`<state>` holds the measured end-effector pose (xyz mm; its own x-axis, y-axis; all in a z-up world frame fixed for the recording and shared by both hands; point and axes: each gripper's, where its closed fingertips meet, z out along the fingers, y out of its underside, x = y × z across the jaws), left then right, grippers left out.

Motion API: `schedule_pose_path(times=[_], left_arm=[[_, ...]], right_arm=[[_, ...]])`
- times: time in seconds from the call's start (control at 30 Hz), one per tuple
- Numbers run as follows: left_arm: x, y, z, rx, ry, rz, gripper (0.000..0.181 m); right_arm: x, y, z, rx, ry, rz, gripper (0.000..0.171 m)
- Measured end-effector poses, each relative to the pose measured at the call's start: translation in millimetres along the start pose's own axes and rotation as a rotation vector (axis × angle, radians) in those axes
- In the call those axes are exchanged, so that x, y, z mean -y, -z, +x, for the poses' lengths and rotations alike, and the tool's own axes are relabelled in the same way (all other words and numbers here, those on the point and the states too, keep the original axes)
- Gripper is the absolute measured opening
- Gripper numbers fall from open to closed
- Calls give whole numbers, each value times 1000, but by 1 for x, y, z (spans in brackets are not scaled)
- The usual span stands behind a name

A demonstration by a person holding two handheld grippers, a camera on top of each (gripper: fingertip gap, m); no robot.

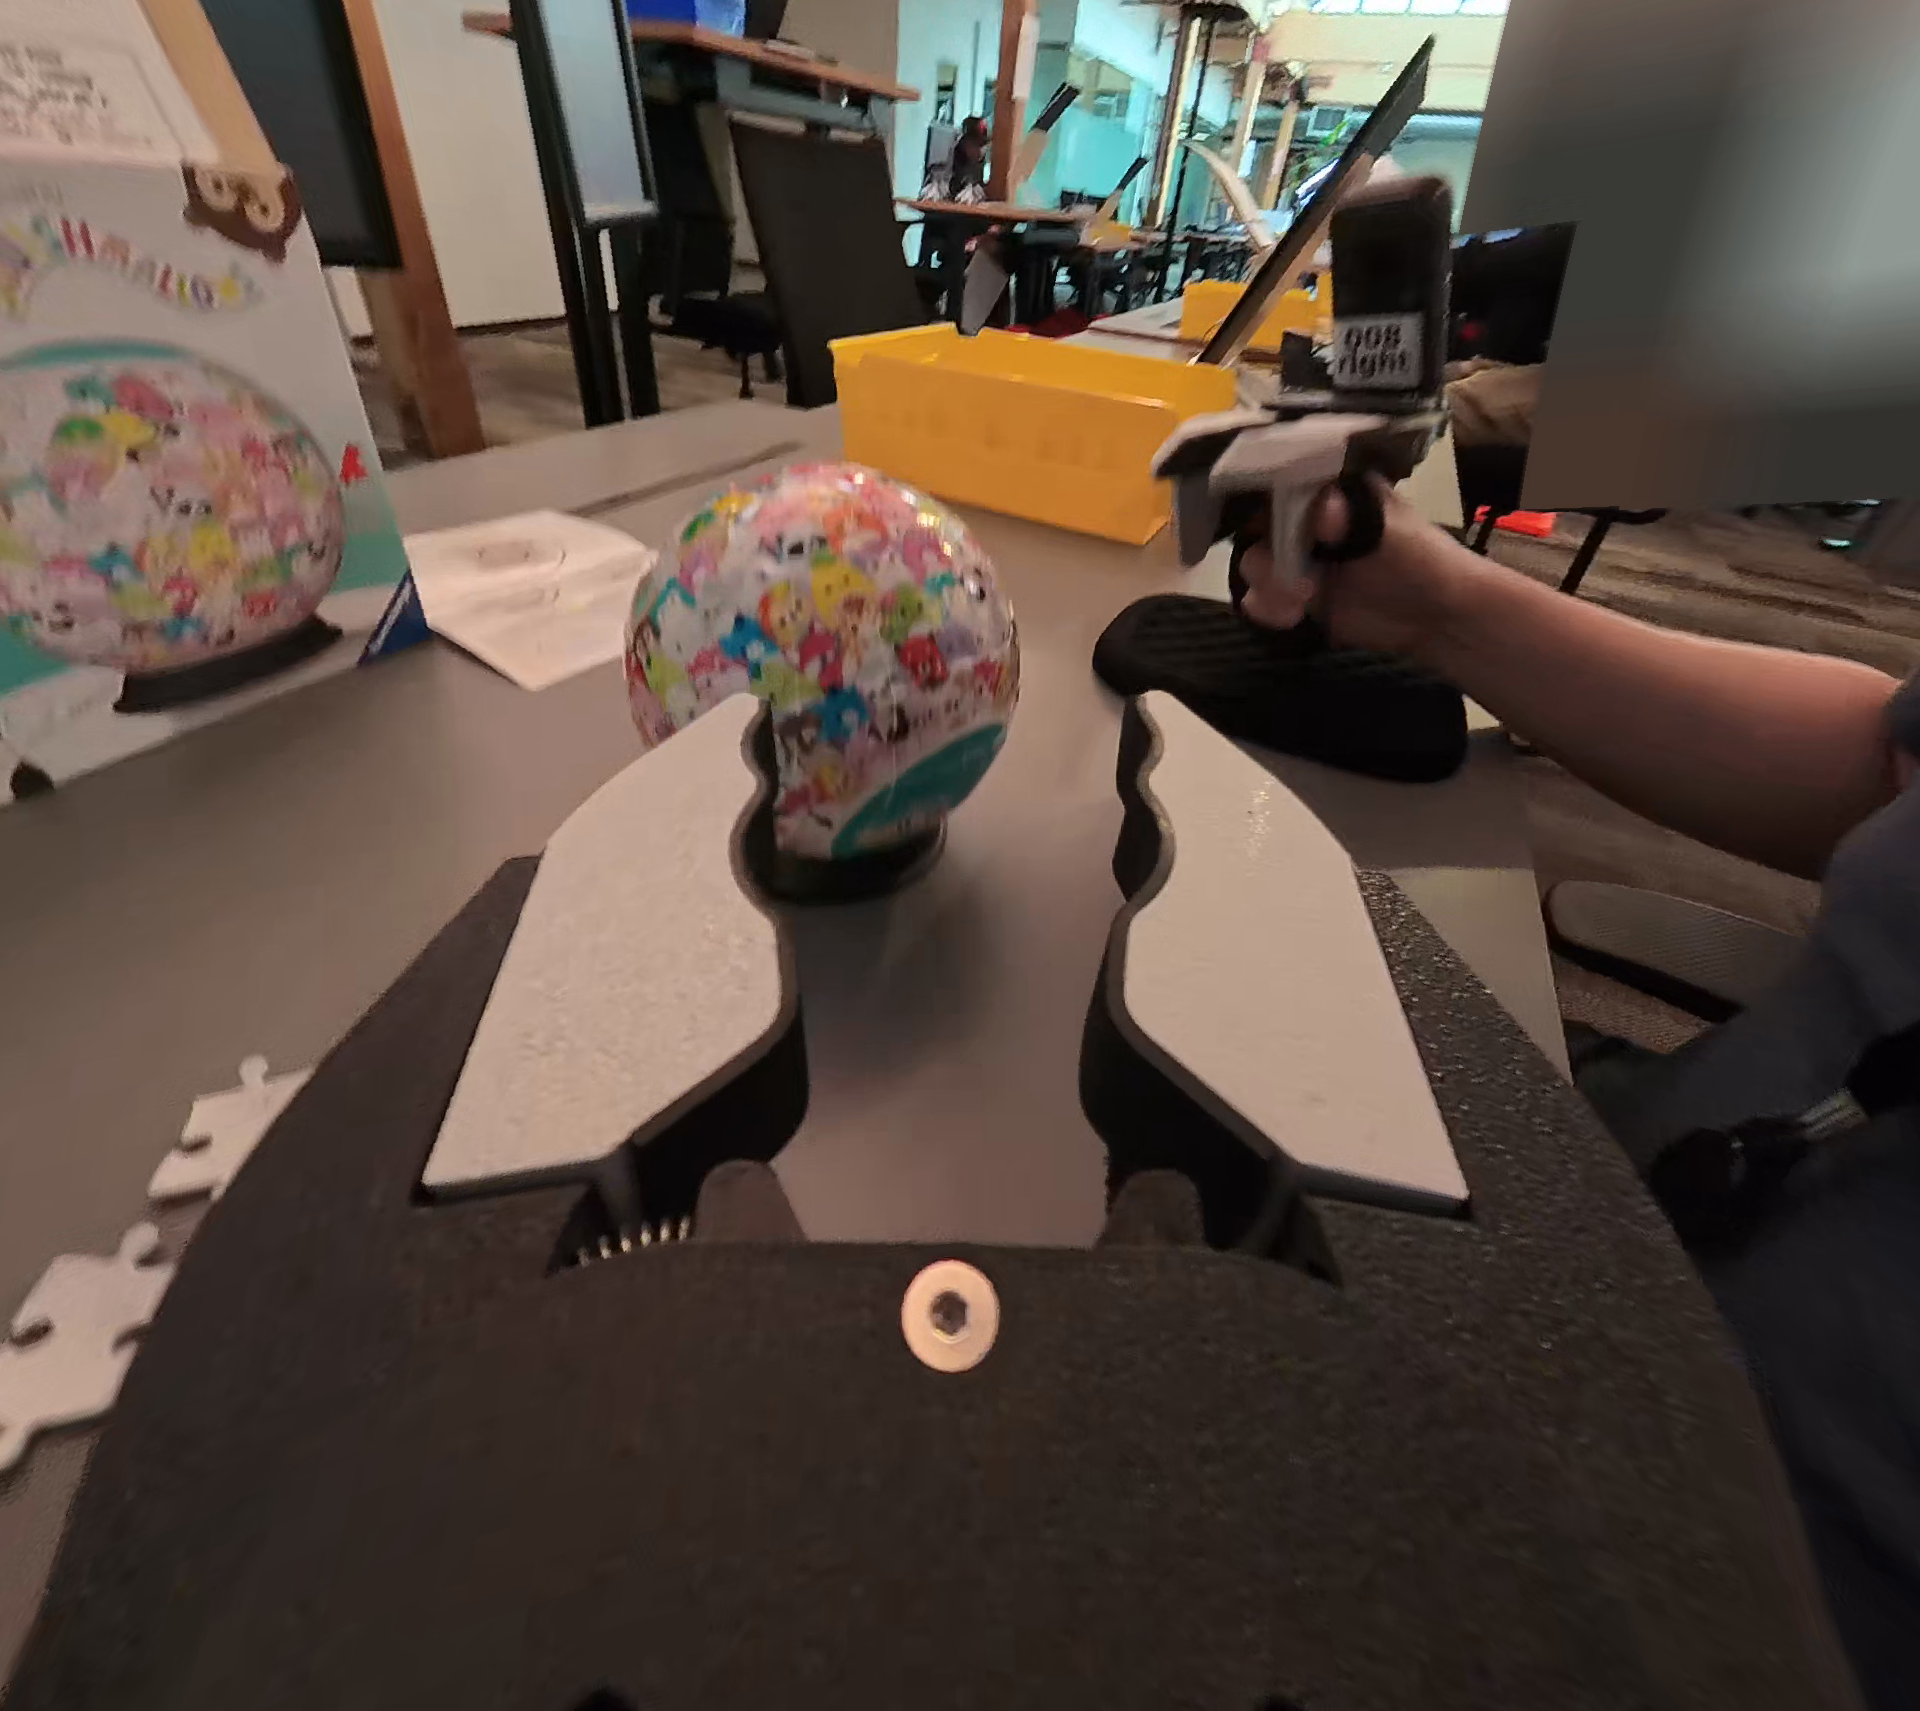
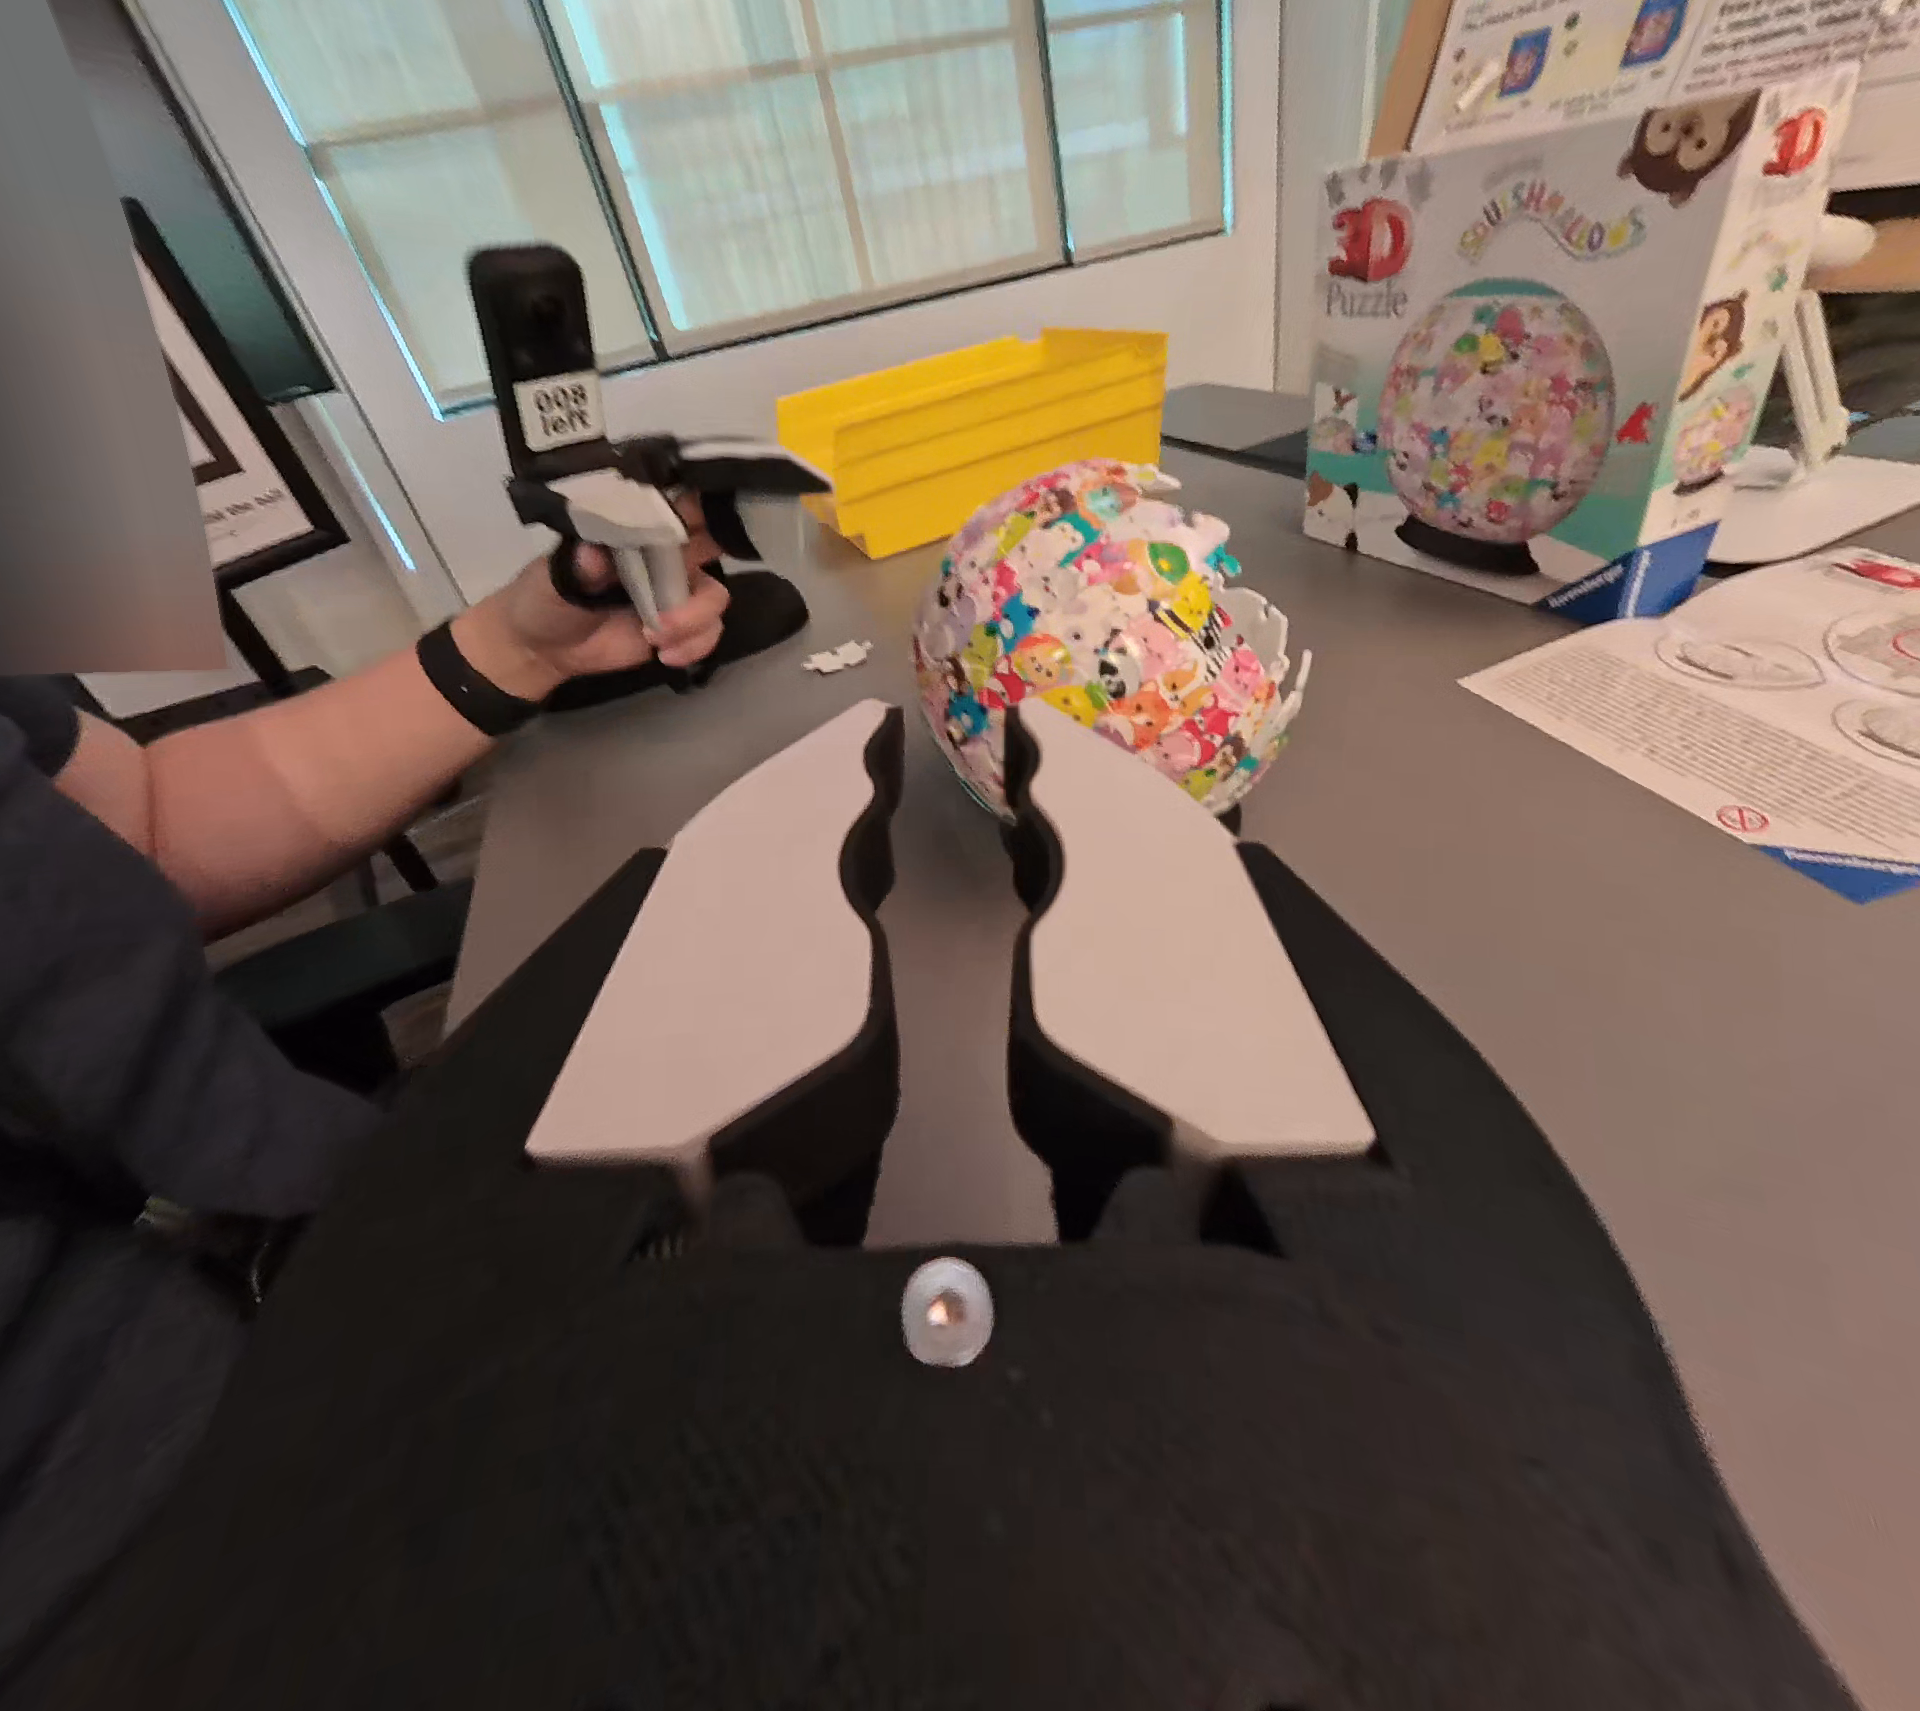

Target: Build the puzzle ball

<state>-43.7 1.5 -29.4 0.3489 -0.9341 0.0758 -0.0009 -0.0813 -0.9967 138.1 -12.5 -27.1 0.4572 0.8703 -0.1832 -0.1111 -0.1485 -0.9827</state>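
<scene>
Left wrist view: the puzzle ball (image 1: 821, 653) is a sphere printed with small multicoloured cartoon figures and a teal band low on its near side, seated upright on a black ring stand (image 1: 852, 861) on the grey table (image 1: 312, 830). As a sphere it has no long axis. In the right wrist view the ball (image 2: 1101, 653) is incomplete: a jagged gap with white piece edges opens on its upper right side, facing the puzzle box (image 2: 1527, 373). The box, the instruction sheet (image 2: 1745, 705) and tags on both grippers bear printed writing. The left gripper (image 1: 940, 726) has its jaws spread wide and empty, just in front of the ball. The right gripper (image 2: 951, 747) has its jaws nearly together with a narrow gap, holding nothing. Loose white puzzle pieces (image 1: 156, 1246) lie beside the left gripper. A yellow bin (image 1: 1029, 425) stands behind the ball.
</scene>
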Motion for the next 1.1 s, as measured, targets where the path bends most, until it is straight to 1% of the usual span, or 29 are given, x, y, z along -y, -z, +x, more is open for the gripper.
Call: schedule_pose_path(times=[0.07,0.13,0.17,0.2,0.23,0.33,0.4,0.5,0.57,0.67,0.77,0.83,0.9,0.97,1.1], left_arm=[[-5,-1,0,19,-22,-17,62],[-9,-6,-3,39,-55,-42,62],[-12,-9,-5,42,-77,-61,64],[-15,-12,-8,44,-100,-89,67],[-19,-15,-12,42,-120,-124,69],[-23,-24,-25,-2,-126,-197,81],[-23,-32,-29,-62,-145,-216,85],[-32,-44,-40,-124,-205,-268,99],[-41,-52,-45,-172,-209,-295,109],[-54,-64,-49,-227,-154,-342,114],[-65,-74,-44,-286,-66,-423,114],[-69,-81,-43,-296,-56,-449,118],[-66,-87,-43,-292,-84,-424,121],[-62,-91,-44,-280,-105,-382,122],[-64,-95,-48,-264,-133,-360,124]], right_arm=[[4,0,0,39,-34,1,18],[-3,-3,8,30,-41,-63,21],[-11,-6,13,19,-21,-120,29],[-22,-9,15,19,-2,-194,43],[-32,-13,18,18,10,-262,53],[-54,-23,29,-24,89,-411,74],[-58,-32,38,-52,157,-447,86],[-58,-47,46,-50,201,-430,96],[-61,-54,48,-34,199,-452,99],[-59,-63,47,4,227,-430,103],[-63,-71,47,25,151,-468,103],[-71,-77,50,27,98,-501,103],[-75,-82,50,36,68,-517,104],[-75,-86,50,29,97,-512,104],[-80,-90,55,-6,141,-536,104]])
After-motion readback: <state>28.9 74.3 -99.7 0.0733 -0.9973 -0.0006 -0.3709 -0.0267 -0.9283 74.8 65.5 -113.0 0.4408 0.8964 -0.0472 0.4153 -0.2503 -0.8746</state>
